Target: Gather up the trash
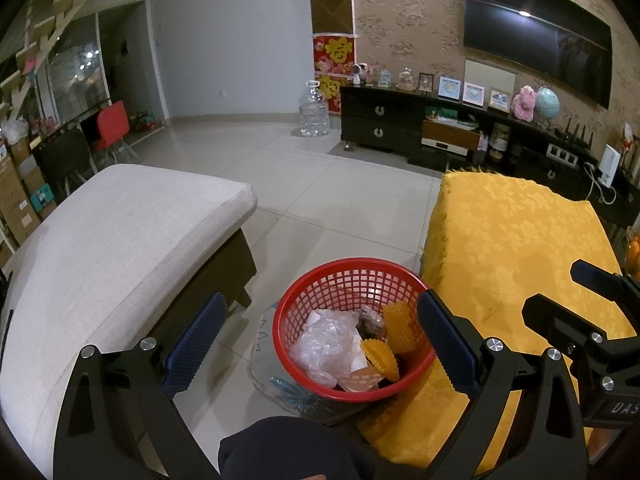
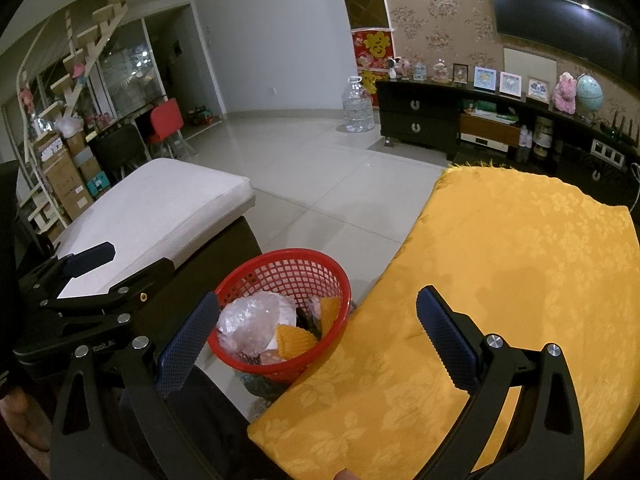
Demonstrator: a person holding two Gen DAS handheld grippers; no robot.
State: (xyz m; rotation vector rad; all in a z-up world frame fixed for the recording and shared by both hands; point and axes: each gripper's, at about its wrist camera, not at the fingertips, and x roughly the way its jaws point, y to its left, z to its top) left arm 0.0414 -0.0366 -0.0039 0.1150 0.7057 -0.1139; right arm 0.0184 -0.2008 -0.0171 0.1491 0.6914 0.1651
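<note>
Dim indoor light, bluish cast. Ceiling lamp glare on the TV screen point(image 1: 536, 36); soft sheen on floor tiles point(image 1: 320, 184) below it. Heavy fisheye bending, black vignette corners. Shadows soft, focus acceptable.

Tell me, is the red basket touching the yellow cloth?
Touching, as far as it shows. In the left wrist view the red basket has its rim pressed against the hanging edge of the yellow cloth, with no floor visible between them.
</note>
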